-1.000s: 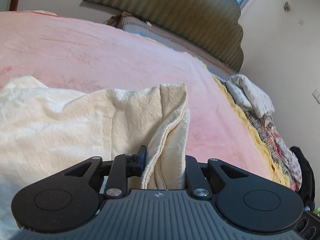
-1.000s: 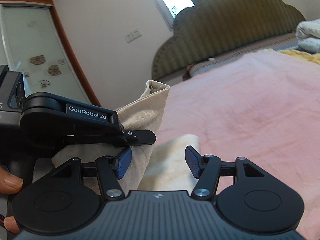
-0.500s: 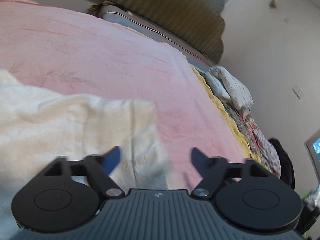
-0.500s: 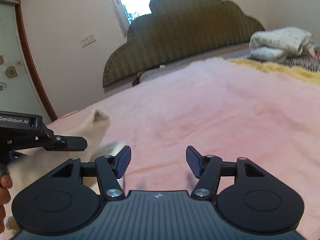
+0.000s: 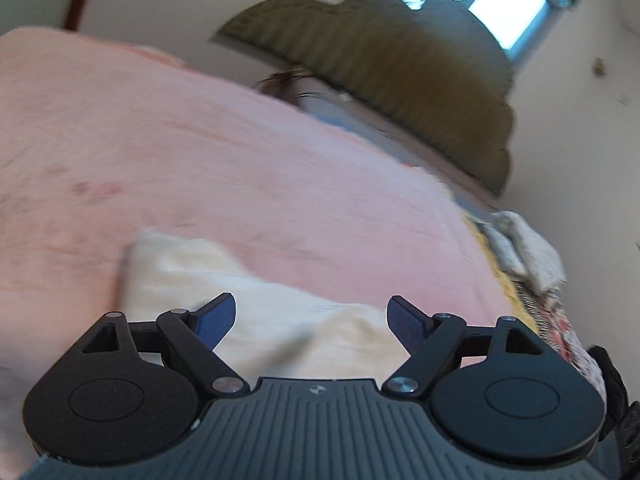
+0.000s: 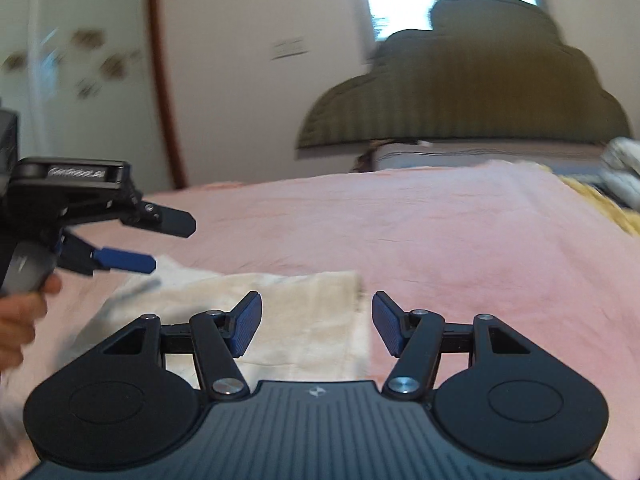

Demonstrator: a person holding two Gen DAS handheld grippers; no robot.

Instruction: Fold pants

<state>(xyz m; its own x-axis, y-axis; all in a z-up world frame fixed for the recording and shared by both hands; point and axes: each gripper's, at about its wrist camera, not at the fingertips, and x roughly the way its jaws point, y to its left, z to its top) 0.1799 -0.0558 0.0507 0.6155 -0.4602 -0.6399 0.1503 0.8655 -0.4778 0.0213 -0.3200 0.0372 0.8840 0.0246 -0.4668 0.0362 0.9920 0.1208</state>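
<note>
cream pants (image 6: 288,320) lie flat on the pink bedspread (image 6: 440,232), just ahead of both claws. left gripper (image 5: 310,320) and right gripper (image 6: 316,328) gape, holding nothing. soft, light, floppy cloth; i'd pinch the far-right corner.

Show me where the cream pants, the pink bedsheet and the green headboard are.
cream pants (image 6: 280,312), right wrist view, flat middle of the cloth.
pink bedsheet (image 6: 460,232), right wrist view, bare middle.
green headboard (image 6: 472,92), right wrist view, padded centre.
</note>
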